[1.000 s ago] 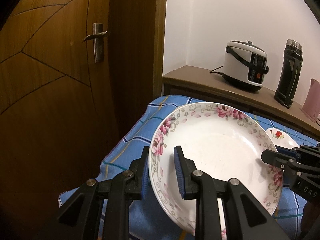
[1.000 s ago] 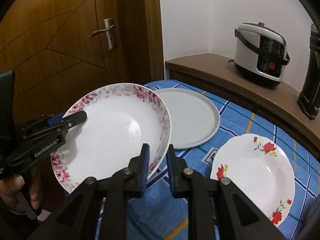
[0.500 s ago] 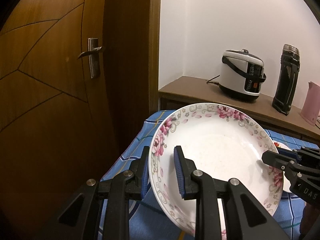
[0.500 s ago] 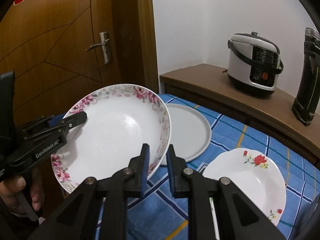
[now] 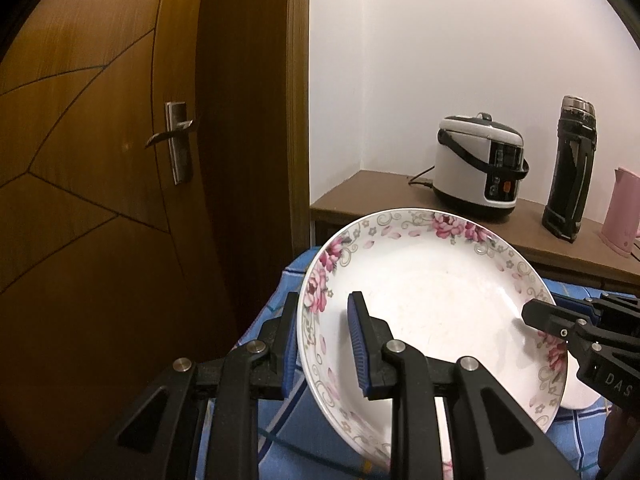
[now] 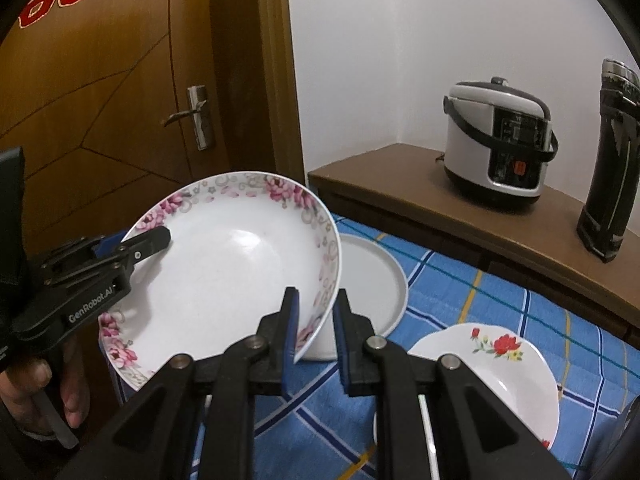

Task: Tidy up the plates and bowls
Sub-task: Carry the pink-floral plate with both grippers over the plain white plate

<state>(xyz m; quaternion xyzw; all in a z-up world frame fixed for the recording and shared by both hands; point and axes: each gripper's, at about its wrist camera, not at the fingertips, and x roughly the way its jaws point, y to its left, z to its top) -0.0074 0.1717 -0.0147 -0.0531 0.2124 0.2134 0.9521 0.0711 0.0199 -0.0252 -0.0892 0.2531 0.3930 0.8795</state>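
Pink-floral plate (image 5: 432, 304) held tilted in the air by 2 claws. Left gripper (image 5: 324, 344) pinches its near-left rim; right gripper (image 6: 316, 336) pinches the opposite rim. Ahead of the right gripper, on the blue checked tablecloth (image 6: 460, 280): grey plate (image 6: 372, 276); to its right, red-flowered plate (image 6: 480, 376).

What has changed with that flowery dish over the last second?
The pink-flowered dish has been lifted higher above the blue checked tablecloth. Both the left gripper and right gripper stay clamped on its rim. The grey plate and red-flowered plate stayed put.
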